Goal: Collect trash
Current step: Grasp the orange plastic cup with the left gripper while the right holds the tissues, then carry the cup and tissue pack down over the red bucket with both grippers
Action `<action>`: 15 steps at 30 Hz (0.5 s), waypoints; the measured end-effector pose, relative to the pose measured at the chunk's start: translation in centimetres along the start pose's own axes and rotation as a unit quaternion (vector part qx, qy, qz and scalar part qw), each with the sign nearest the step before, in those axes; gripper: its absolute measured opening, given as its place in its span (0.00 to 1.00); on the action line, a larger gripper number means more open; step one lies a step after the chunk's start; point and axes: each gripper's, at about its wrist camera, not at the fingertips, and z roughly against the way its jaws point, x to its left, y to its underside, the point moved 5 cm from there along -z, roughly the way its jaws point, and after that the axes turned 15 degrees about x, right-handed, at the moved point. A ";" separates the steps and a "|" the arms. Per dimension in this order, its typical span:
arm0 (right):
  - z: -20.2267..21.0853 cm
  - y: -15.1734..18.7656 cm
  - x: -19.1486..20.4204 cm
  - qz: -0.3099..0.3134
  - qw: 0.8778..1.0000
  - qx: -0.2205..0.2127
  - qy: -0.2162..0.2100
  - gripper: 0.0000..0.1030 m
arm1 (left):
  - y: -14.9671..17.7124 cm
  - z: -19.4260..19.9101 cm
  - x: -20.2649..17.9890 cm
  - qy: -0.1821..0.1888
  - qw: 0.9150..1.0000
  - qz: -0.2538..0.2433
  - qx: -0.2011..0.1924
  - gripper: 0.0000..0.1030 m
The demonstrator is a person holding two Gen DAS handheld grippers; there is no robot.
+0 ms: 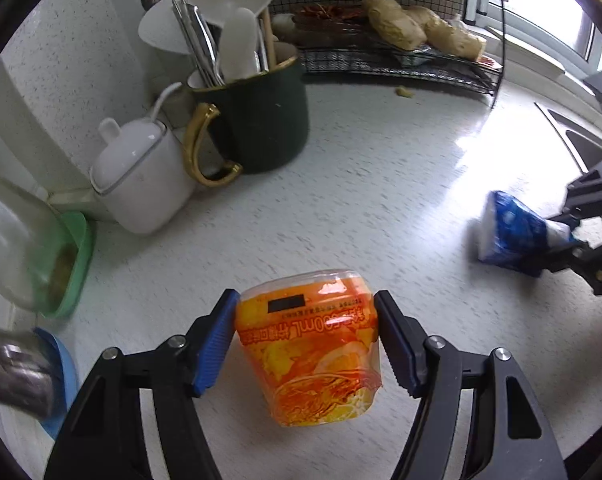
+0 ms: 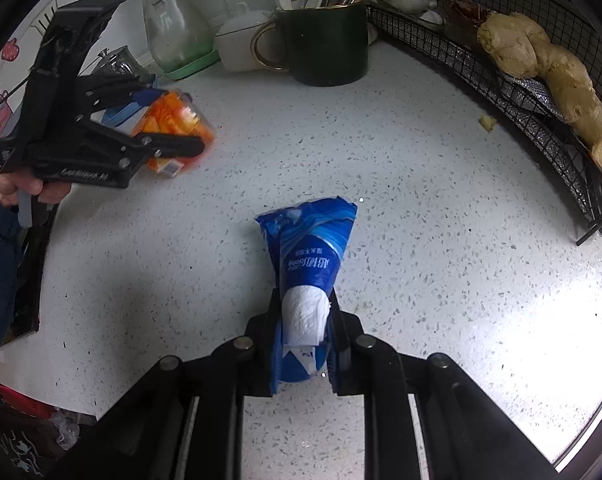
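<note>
An orange plastic cup (image 1: 313,352) lies on its side on the speckled white counter (image 1: 361,200). My left gripper (image 1: 305,296) is shut on it, with a blue pad against each side. The right wrist view shows the same cup (image 2: 181,116) at the left, blurred, inside the left gripper (image 2: 169,124), which a hand (image 2: 17,188) holds. My right gripper (image 2: 305,308) is shut on a blue tissue packet (image 2: 313,232) with white paper bulging out at the pinched end. The left wrist view shows that packet (image 1: 513,232) at the far right, in the right gripper (image 1: 573,236).
A dark green mug (image 1: 261,120) full of utensils, a white lidded pot (image 1: 141,176) and a glass bottle (image 1: 17,248) on a green tray line the back wall. A black wire rack (image 2: 521,92) holds ginger. A sink edge (image 1: 581,144) lies at the right.
</note>
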 end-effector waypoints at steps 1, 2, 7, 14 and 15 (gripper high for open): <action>0.0 0.0 -0.1 -0.003 1.000 0.000 -0.002 0.16 | 0.4 0.2 -0.3 0.003 1.000 0.000 0.001 0.64; 0.1 0.1 0.1 -0.004 1.000 0.001 -0.004 0.16 | 0.6 0.4 -0.5 0.004 1.000 0.000 0.001 0.64; 0.0 0.2 0.7 -0.005 1.000 0.007 -0.003 0.14 | 2.1 1.6 -2.0 0.005 1.000 0.014 -0.005 0.64; 1.8 0.9 2.2 0.010 1.000 -0.009 -0.006 0.14 | 4.0 5.3 -3.6 0.028 0.998 0.044 -0.032 0.64; 2.2 1.1 2.4 0.012 1.000 -0.012 -0.005 0.14 | 4.4 5.8 -4.0 0.028 0.998 0.044 -0.032 0.64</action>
